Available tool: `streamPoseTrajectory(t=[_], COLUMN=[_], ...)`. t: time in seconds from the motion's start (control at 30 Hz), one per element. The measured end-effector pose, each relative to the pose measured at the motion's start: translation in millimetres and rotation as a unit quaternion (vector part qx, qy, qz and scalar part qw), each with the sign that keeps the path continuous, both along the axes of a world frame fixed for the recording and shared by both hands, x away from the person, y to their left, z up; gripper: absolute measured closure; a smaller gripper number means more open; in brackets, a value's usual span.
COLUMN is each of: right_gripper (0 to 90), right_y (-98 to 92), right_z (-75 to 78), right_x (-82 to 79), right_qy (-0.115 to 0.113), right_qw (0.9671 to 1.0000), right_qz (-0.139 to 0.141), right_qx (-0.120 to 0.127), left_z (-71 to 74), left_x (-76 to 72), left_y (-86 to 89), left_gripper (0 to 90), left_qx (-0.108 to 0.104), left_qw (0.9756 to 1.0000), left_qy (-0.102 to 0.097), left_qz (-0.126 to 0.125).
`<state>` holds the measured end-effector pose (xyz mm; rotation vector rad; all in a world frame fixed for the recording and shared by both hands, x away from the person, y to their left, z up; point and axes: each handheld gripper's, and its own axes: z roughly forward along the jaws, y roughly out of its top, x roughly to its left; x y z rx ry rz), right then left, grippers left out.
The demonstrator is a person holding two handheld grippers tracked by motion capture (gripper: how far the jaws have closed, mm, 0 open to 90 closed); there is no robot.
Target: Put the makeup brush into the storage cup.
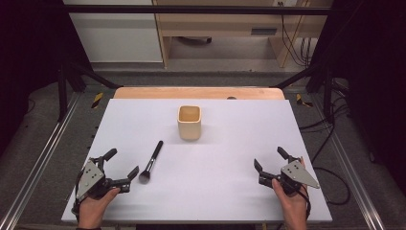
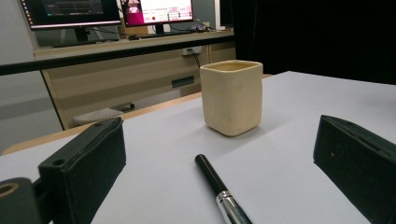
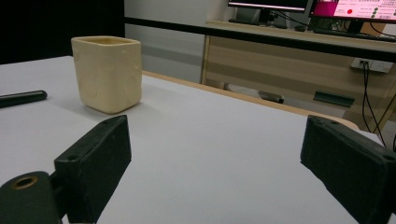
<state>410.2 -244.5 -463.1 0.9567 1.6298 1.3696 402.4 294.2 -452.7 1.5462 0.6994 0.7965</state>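
**Mia:** Black handle, fluffy tip. That is the brush (image 1: 152,163), right? Where is it?

**Sam:** It lies flat on the white table (image 1: 215,191), just beside the left gripper (image 1: 122,166). The fluffy end points at that gripper. The handle end points toward the cup (image 1: 189,122).

**Mia:** Is anybody holding it?

**Sam:** No. The left gripper's jaws are spread wide with nothing in them. In the left gripper view the brush (image 2: 219,189) lies on the table between the two jaws, but they do not touch it. The right gripper (image 1: 270,159) is spread wide too, with nothing in it, far off on the other side.

**Mia:** So is the job done?

**Sam:** I think it has hardly begun. It looks like the brush should go in the yellow cup. The cup stands upright in the middle, and I can see nothing in it. The grab, the lift and the drop all seem left to do.

**Mia:** Is anything in the way?

**Sam:** No. The table between brush and cup is bare. Farther back there is a wooden desk (image 2: 135,70) with screens (image 2: 156,10), well away.
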Motion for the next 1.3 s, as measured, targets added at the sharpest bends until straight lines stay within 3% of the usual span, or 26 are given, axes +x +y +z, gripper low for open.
streamPoseTrajectory(t=[0.3,0.4,0.5,0.63,0.7,0.77,0.87,0.9,0.93,1.0,1.03,1.07,1.1,1.23,1.27,1.3], right_gripper=[10.5,9.7,8.7,6.6,5.7,5.5,5.3,5.1,5.1,4.9,4.9,4.9,4.9,4.7,4.7,4.7], right_y=[-0.9,-2.0,-3.4,-5.8,-6.4,-6.6,-7.1,-6.9,-6.9,-5.9,-5.9,-5.7,-5.7,-4.7,-4.6,-4.7], right_z=[-1.4,-1.5,-1.4,-1.3,-2.1,-2.2,-1.7,-1.8,-1.8,-1.6,-1.6,-2.0,-2.0,-1.8,-1.6,-1.5], right_x=[-1.3,-1.5,-1.4,-2.3,-1.7,-1.6,-1.6,-1.7,-1.7,-2.0,-2.0,-1.5,-1.5,-0.9,-1.0,-1.0], right_qy=[-0.005,-0.014,-0.013,-0.010,-0.008,-0.006,-0.006,-0.006,-0.006,-0.006,-0.006,-0.006,-0.006,-0.004,-0.004,-0.003], right_qw=[0.9999,0.9997,0.9996,0.9995,0.9995,0.9995,0.9994,0.9993,0.9993,0.9993,0.9993,0.9993,0.9993,0.9992,0.9992,0.9992], right_qz=[-0.012,-0.018,-0.022,-0.030,-0.031,-0.031,-0.034,-0.036,-0.036,-0.036,-0.036,-0.036,-0.036,-0.039,-0.039,-0.039], right_qx=[0.003,0.002,0.006,0.000,-0.002,-0.001,0.001,0.001,0.001,-0.004,-0.004,-0.007,-0.007,-0.009,-0.007,-0.008], left_z=[2.5,6.9,9.7,17.9,29.5,34.5,48.7,54.9,54.9,61.6,61.6,65.8,65.8,73.2,77.6,77.6], left_x=[-3.6,-3.4,-2.2,2.4,4.0,4.4,6.5,9.7,9.7,14.7,14.7,19.6,19.6,28.5,32.4,32.4], left_y=[-0.5,-3.0,-4.5,-9.0,-14.6,-16.7,-22.9,-27.0,-27.0,-34.5,-34.5,-40.3,-40.3,-55.0,-62.3,-62.3], left_gripper=[2.9,2.9,2.9,2.8,2.9,2.9,2.9,2.9,2.8,3.6,3.8,3.8,4.0,3.8,3.9,4.5], left_qx=[0.006,0.024,0.025,0.049,0.071,0.079,0.115,0.130,0.130,0.147,0.147,0.162,0.162,0.199,0.214,0.214], left_qw=[0.9997,0.9992,0.9991,0.9979,0.9957,0.9946,0.9898,0.9857,0.9857,0.9793,0.9793,0.9737,0.9737,0.9604,0.9540,0.9540], left_qy=[0.011,0.014,0.018,0.035,0.055,0.064,0.081,0.105,0.105,0.137,0.137,0.158,0.158,0.192,0.206,0.206], left_qz=[-0.018,-0.027,-0.028,-0.025,-0.023,-0.022,-0.024,-0.026,-0.026,-0.028,-0.028,-0.028,-0.028,-0.034,-0.040,-0.040])
